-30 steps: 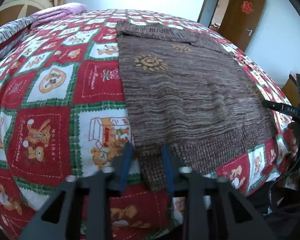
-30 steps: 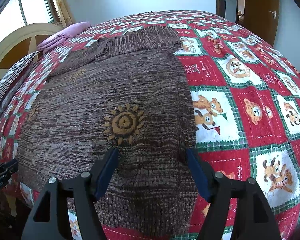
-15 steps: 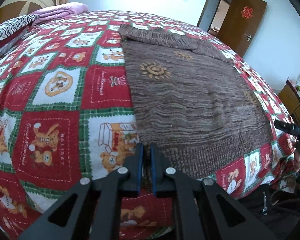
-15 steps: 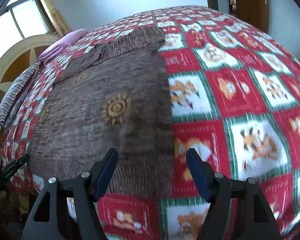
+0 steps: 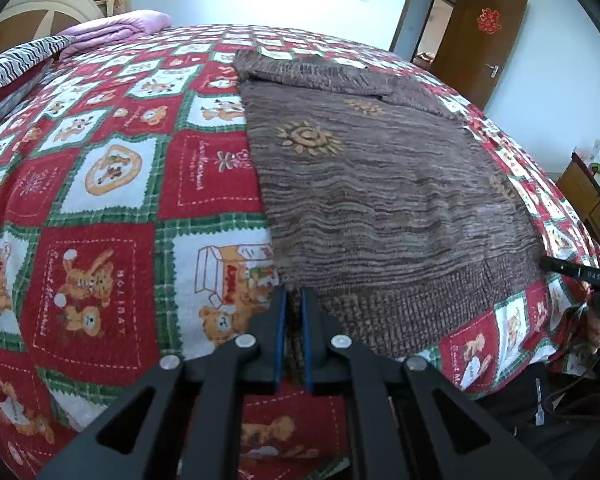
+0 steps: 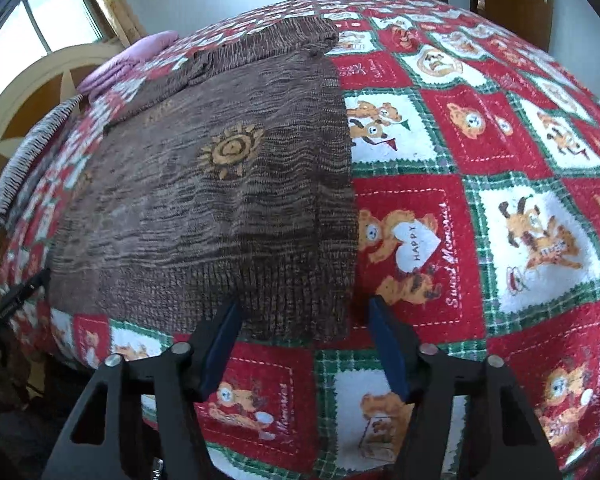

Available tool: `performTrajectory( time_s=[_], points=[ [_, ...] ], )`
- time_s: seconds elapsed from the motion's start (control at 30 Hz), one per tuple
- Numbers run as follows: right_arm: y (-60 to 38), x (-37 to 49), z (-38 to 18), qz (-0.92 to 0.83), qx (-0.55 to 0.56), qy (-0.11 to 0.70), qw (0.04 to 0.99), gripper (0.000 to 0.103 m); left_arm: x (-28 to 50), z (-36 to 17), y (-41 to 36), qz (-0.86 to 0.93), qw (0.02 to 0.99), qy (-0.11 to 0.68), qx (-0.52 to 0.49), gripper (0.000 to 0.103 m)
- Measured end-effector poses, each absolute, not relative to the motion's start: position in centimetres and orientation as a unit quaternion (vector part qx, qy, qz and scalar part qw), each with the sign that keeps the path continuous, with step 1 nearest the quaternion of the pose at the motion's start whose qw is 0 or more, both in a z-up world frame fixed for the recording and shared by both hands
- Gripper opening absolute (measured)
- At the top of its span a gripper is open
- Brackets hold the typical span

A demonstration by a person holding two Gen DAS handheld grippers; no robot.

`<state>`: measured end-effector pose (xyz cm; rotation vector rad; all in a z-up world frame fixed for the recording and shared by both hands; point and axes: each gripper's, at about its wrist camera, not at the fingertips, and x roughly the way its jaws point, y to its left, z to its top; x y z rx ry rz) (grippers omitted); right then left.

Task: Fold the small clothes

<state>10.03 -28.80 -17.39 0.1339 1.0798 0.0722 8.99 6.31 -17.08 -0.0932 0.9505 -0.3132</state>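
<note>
Since earlier, left claw (image 5: 294, 320) clamped sweater (image 5: 380, 200) hem; right claw (image 6: 304, 344) closing around opposite corner, untouching. Soft, limp knit.

The left gripper (image 5: 294, 312) tilts steeply down, its jaws pinched tight on the sweater (image 5: 380, 208) hem. The right gripper (image 6: 304, 320) also tilts down, its jaws closing, astride the hem's other corner without pressing it yet.

A red bear-print bedspread (image 5: 100, 200) covers the bed, with white walls, a brown door (image 5: 488, 40) and a daylit window (image 6: 56, 24).
</note>
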Motion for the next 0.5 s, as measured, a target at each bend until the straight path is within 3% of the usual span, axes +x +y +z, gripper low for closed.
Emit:
performTrajectory(
  time_s=[0.07, 0.17, 0.5],
  points=[
    [-29.5, 10.0, -17.3, 0.041, 0.085, 0.510, 0.855, 0.022, 9.0, -17.0, 6.4, -0.152, 0.876, 0.456, -0.048, 0.008],
    [-30.0, 9.9, -17.0, 0.065, 0.119, 0.502, 0.854, 0.008, 9.0, -16.6, 6.6, -0.158, 0.876, 0.452, -0.052, 0.007],
    [-30.8, 8.2, -12.1, 0.145, 0.173, 0.428, 0.875, 0.008, 8.8, -12.6, 8.0, -0.194, 0.890, 0.406, -0.072, 0.007]
  ],
)
